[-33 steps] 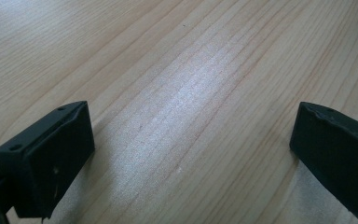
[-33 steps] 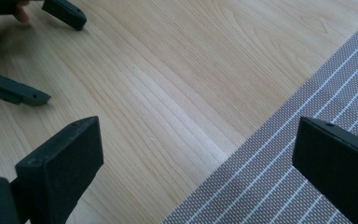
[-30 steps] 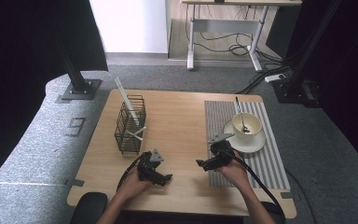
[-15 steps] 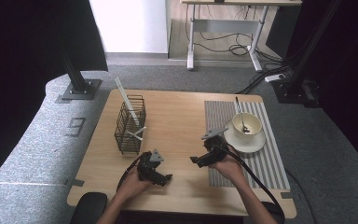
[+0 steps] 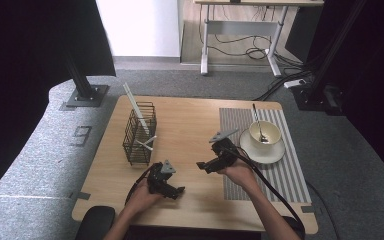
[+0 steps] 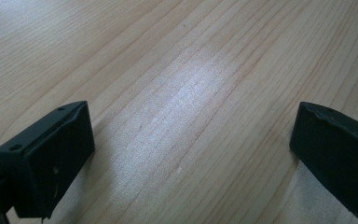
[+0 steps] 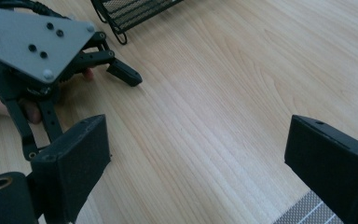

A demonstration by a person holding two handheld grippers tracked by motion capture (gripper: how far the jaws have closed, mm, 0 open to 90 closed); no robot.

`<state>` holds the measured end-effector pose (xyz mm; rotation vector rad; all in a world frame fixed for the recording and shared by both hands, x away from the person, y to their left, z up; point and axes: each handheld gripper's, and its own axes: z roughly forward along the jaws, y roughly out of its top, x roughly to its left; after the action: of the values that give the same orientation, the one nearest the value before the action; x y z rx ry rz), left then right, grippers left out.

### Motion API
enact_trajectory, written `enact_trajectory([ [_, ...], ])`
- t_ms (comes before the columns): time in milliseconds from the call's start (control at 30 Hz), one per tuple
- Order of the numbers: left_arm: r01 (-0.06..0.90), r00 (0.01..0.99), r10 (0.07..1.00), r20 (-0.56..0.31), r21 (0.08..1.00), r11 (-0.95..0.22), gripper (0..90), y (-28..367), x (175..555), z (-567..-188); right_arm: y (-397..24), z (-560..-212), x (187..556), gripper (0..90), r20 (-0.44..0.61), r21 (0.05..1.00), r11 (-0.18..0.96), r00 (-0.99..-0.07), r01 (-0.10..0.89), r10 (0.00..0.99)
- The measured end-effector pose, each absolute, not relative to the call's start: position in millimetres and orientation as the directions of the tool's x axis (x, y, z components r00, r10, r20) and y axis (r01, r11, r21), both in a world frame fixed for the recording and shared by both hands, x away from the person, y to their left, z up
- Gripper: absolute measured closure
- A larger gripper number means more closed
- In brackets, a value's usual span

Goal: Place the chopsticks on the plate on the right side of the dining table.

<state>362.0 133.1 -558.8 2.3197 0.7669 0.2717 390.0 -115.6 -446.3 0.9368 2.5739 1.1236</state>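
My left gripper rests low over the front of the wooden table, held in a hand. In the left gripper view its jaws stand wide apart over bare wood, so the left gripper is open with nothing between them. My right gripper hovers near the table's middle, at the left edge of the striped placemat, and points left. The right gripper is open and empty too. Ahead of it lie the left gripper's grey plate and one black jaw.
A black wire basket with white sticks in it stands at the left; its foot shows at the top of the right gripper view. A cream cup holding a spoon sits on a saucer on the placemat's far part.
My right gripper has drifted left, away from the cup and off the placemat toward the table's middle. The left gripper has stayed put.
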Motion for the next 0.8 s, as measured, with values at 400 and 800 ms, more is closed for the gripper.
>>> enact_trajectory([
  [400, 0.454, 0.805, 0.593, -0.012, 0.657, -0.602, 0.0, 133.1, 361.9, -558.8, -91.0, -425.0, 397.5, 6.1, 0.079, 0.716, 0.537, -0.816, 0.446, 0.573],
  [800, 0.454, 0.805, 0.594, -0.011, 0.656, -0.603, 0.0, 133.1, 361.9, -558.7, -63.3, -403.1, 408.1, 5.8, 0.104, 0.735, 0.53, -0.842, 0.423, 0.529],
])
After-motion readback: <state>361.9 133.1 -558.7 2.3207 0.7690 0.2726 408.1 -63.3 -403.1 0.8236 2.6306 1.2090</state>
